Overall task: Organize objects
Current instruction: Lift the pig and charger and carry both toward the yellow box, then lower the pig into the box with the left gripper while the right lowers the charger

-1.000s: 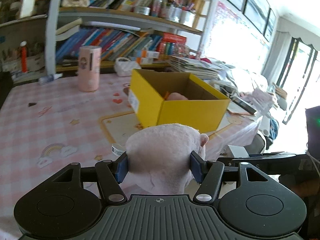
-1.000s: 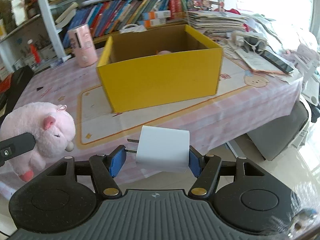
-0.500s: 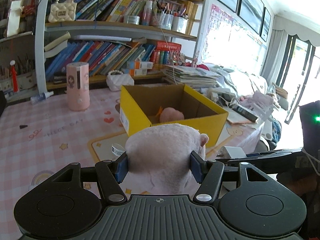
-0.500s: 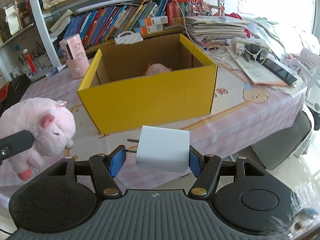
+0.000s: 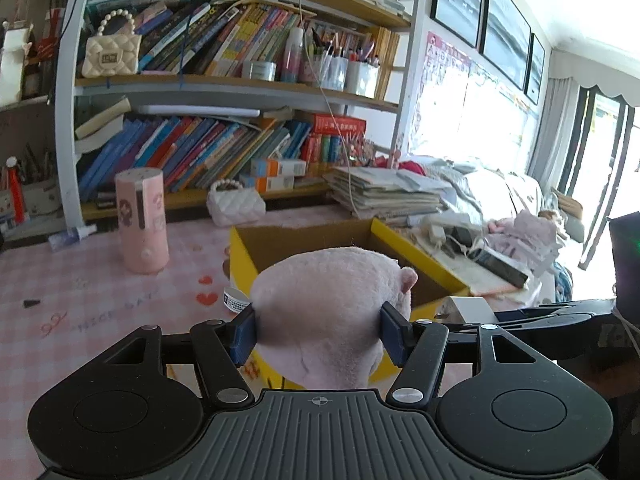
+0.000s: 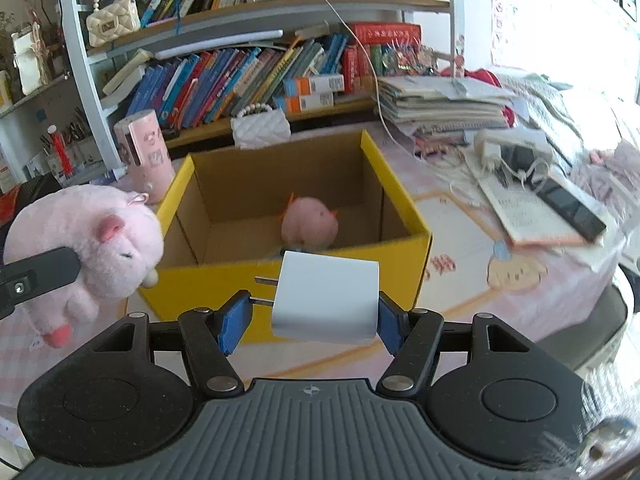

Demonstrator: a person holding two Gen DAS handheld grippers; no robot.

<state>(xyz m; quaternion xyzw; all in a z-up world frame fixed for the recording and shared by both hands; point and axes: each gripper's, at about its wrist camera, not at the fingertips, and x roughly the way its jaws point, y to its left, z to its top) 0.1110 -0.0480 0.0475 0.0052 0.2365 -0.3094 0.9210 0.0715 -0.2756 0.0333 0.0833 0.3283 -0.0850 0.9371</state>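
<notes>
The pink checked tablecloth [image 6: 472, 304] carries 1 yellow cardboard box [image 6: 400, 184], a pink cylinder [image 5: 140, 220], a white quilted purse [image 5: 236, 204], stacked papers [image 6: 444, 112], perhaps a phone [image 6: 572, 208].

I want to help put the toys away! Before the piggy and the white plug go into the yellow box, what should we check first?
1. Left gripper holds the pink plush pig: ok, pads press both its sides.
2. Right gripper holds the white charger plug: ok, clamped, prongs pointing left.
3. Yellow box open on top: ok.
4. Room inside the box: ok, only a round pink toy lies there, floor mostly bare.
5. Both items above the opening: not ok, they hang in front of the near wall.
6. Pig clear of the plug: ok, apart in the right wrist view.
</notes>
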